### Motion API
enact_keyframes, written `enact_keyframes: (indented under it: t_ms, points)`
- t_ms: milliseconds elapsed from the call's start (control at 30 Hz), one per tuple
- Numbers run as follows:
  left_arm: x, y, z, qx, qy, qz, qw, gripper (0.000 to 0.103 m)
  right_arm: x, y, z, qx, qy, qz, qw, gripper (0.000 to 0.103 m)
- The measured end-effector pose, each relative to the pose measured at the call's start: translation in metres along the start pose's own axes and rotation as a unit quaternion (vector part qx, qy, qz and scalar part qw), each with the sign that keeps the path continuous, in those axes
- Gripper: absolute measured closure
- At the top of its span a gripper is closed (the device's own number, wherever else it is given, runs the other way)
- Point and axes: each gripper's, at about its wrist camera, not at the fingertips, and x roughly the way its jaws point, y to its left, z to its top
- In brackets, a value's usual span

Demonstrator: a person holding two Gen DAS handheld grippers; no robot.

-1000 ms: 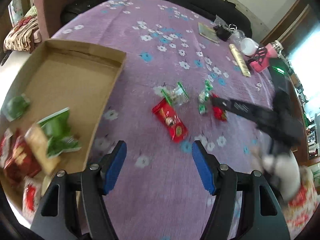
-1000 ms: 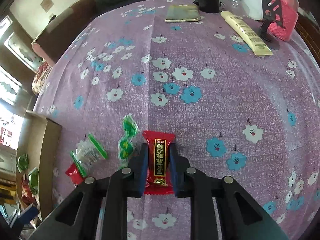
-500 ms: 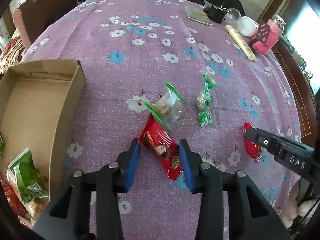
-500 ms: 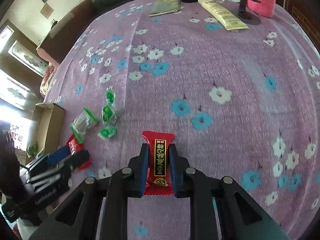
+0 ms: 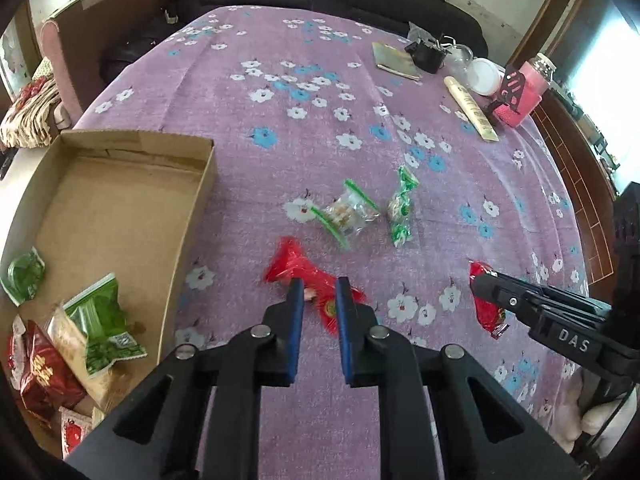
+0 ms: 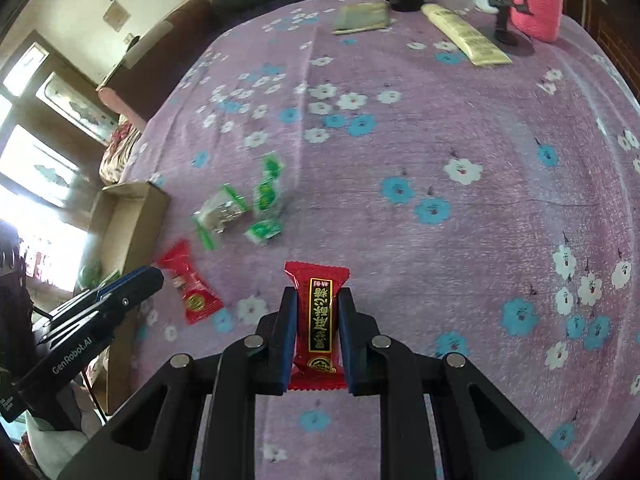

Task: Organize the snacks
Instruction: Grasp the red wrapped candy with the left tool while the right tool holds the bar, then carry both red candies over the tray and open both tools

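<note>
on purple floral cloth (image 5: 320,128), both tongs pinching red snacks

R tongs (image 6: 316,300) clamping red snack (image 6: 319,322)

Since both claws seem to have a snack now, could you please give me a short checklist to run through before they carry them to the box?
1. Left claw closed on red snack packet: ok.
2. Right claw closed on red bar with gold lettering: ok.
3. Left packet lifted off purple tablecloth: cannot tell.
4. Cardboard box open with bare floor space: ok.
5. All snacks collected: not ok; clear packet and green candy lie loose.
</note>
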Motion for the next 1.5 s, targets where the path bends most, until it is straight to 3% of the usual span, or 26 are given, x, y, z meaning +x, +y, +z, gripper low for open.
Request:
enact_keyframes:
  t_ms: [67,167,333,400,467,500,567,733,967,1200,1500]
  points:
    - [0.008,0.001,0.001,-0.010,0.011,-0.004,0.9999,0.079,-0.003,0.004,-0.001,0.001,-0.001,0.002,1.000,0.085]
    - [0.020,0.001,0.001,-0.027,0.013,0.002,0.9995,0.060,-0.011,0.008,-0.004,-0.002,-0.005,0.002,1.000,0.085]
    - [0.045,-0.004,0.005,-0.018,0.017,0.064,0.9976,0.036,-0.017,0.003,-0.012,-0.001,-0.004,0.002,1.000,0.085]
    - [0.054,-0.005,0.007,-0.013,0.020,0.068,0.9974,0.031,-0.019,0.002,-0.015,-0.004,-0.004,0.000,1.000,0.085]
    - [0.059,-0.012,0.012,0.009,0.015,0.072,0.9972,0.033,-0.018,0.001,-0.016,-0.004,-0.004,-0.001,1.000,0.085]
    - [0.060,-0.015,0.013,0.028,0.015,0.077,0.9966,0.045,-0.018,0.001,-0.018,-0.005,-0.003,0.000,1.000,0.085]
    - [0.058,-0.017,0.011,0.045,0.019,0.069,0.9964,0.047,-0.018,0.000,-0.020,-0.004,-0.002,0.000,1.000,0.085]
    - [0.042,-0.006,-0.003,0.032,0.030,0.032,0.9985,0.048,-0.015,0.001,-0.022,-0.007,-0.001,0.011,1.000,0.085]
    - [-0.024,0.034,-0.013,-0.024,-0.017,0.012,0.9995,0.048,-0.005,0.020,-0.019,-0.016,0.008,0.038,0.999,0.085]
    - [-0.075,0.106,-0.007,-0.057,-0.058,0.054,0.9952,0.048,0.003,0.090,-0.005,-0.059,0.012,0.083,0.995,0.086]
    - [-0.067,0.182,0.011,-0.071,-0.047,0.075,0.9935,0.048,0.036,0.190,0.015,-0.081,0.023,0.123,0.989,0.086]
